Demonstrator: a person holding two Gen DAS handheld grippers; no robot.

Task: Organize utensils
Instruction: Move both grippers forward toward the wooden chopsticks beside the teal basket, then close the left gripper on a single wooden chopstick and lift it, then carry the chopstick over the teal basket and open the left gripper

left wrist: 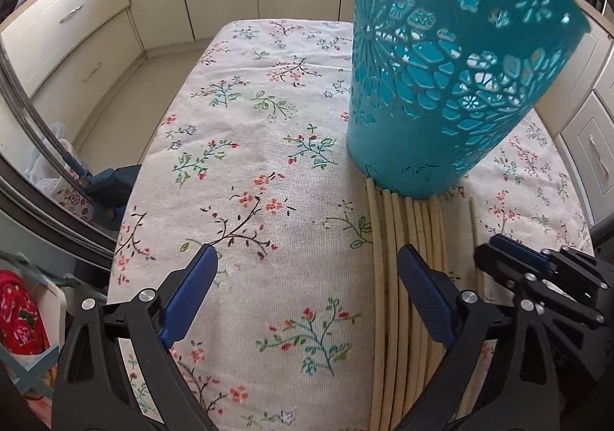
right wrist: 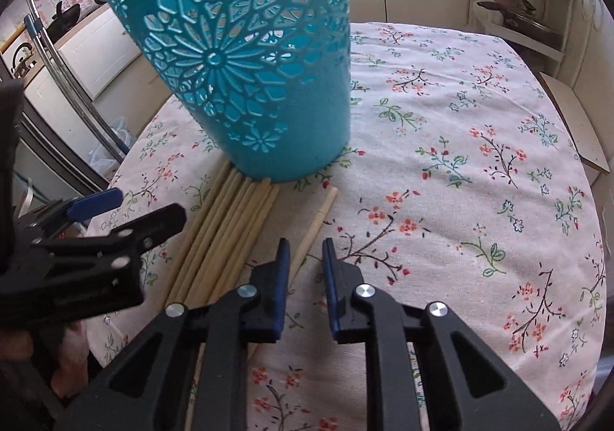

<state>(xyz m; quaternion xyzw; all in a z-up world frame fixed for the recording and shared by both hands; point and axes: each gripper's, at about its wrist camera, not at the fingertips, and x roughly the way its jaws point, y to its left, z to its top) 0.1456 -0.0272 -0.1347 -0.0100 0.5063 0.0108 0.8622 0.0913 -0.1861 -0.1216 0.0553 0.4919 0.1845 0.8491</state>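
Holder: I see the teal cut-out basket (right wrist: 249, 85) standing on the floral tabletop (right wrist: 460, 170).
Utensils: pale chopsticks (right wrist: 230, 231) lie bunched just in front of it, far tips at its base; one stick (right wrist: 312, 227) lies slightly apart.
Left gripper (left wrist: 307, 269): my jaws are spread wide, nothing between them.
Right gripper (right wrist: 305, 250): jaws narrowed around the lone stick, not visibly pinching.
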